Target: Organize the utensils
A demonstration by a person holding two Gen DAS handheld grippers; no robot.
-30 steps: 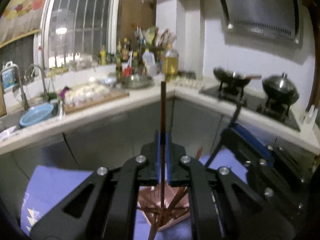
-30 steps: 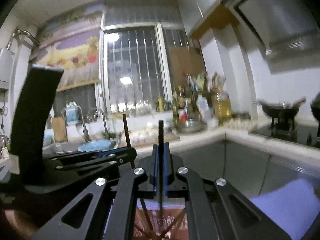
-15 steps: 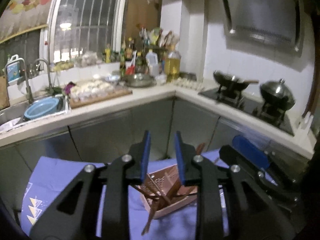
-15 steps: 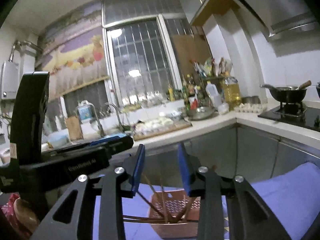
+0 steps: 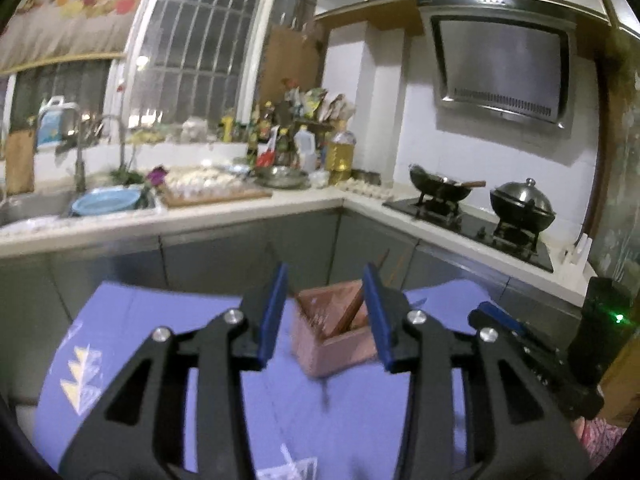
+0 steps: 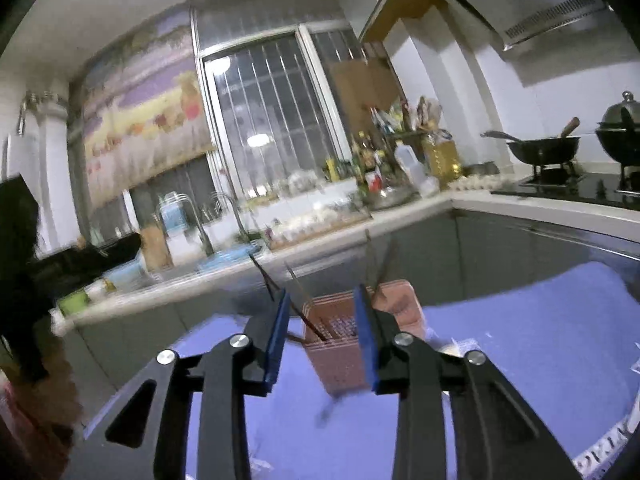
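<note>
Both the left gripper, jaws opening, and the right gripper are hanging released, grasping nothing, above a purple cloth holding the chopstick box near the counter.

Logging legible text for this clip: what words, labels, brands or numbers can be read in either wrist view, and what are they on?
None can be read.
Range hood: a small mark on its lower edge, too small to read.
Bottles and jars by the window: labels blurred.
Blue-labelled jug near the faucet: print illegible.
Purple tablecloth: triangle patterns only, no letters.
</note>
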